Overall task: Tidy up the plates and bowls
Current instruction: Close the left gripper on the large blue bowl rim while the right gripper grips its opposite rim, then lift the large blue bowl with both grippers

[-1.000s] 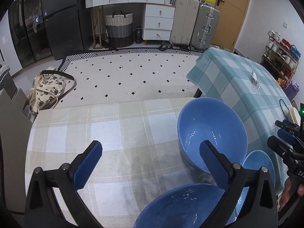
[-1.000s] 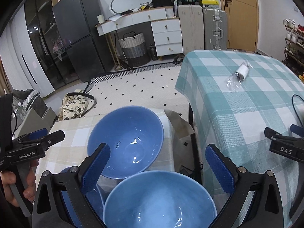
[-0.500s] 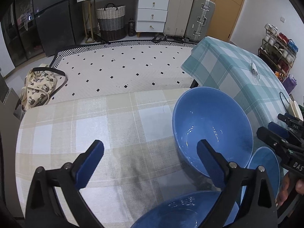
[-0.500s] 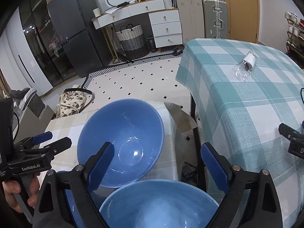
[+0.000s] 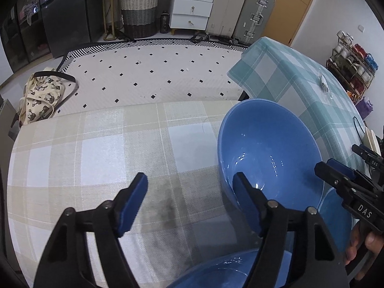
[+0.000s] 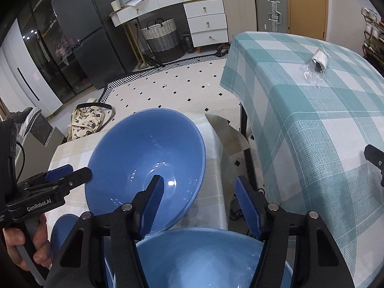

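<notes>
Beige checked table; packet right-wrist only.

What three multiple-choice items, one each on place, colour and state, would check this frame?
1. The large blue bowl stands on:
A. the beige checked cloth
B. the teal checked cloth
C. the floor

2. The pads on the tongs are:
A. red
B. blue
C. yellow

3. The right tongs are:
A. shut on a bowl
B. open, holding nothing
C. out of view

Key: 1 A, the beige checked cloth lies under it; 2 B, a blue pad shows on the left tongs; 3 B, its jaws stand apart above the near bowl.
</notes>
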Available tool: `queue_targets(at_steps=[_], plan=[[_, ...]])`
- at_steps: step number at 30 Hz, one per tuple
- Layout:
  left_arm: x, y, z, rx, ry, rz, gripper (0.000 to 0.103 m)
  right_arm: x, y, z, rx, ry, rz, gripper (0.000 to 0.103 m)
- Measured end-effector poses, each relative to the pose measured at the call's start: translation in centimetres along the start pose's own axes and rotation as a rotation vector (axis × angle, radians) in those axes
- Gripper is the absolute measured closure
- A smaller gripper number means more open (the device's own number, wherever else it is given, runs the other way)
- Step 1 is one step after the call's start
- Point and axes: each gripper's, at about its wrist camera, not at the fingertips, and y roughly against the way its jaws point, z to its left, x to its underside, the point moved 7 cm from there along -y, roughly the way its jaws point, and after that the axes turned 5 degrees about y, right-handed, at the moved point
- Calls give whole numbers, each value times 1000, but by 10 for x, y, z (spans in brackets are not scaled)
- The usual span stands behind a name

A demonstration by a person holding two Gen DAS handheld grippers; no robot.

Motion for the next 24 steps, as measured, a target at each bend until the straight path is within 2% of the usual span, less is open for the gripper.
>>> queue_targets(at_steps=[3,6,13,19,24], plan=[[1,-2,-2,20,6,7,38,1,-4,1,10,10,11,45],[2,-2,-3,28,5,7,41,3,-8,2,12,12,24,53],[6,-7,-11,66,-3,21,62,9,-13,5,16,30,44,71],[5,-6,-17,93,-11,11,75,10,-14,9,6,53,36,84],[7,-7,-22,86,-30,11,84,11,-12,13,16,73,26,87]])
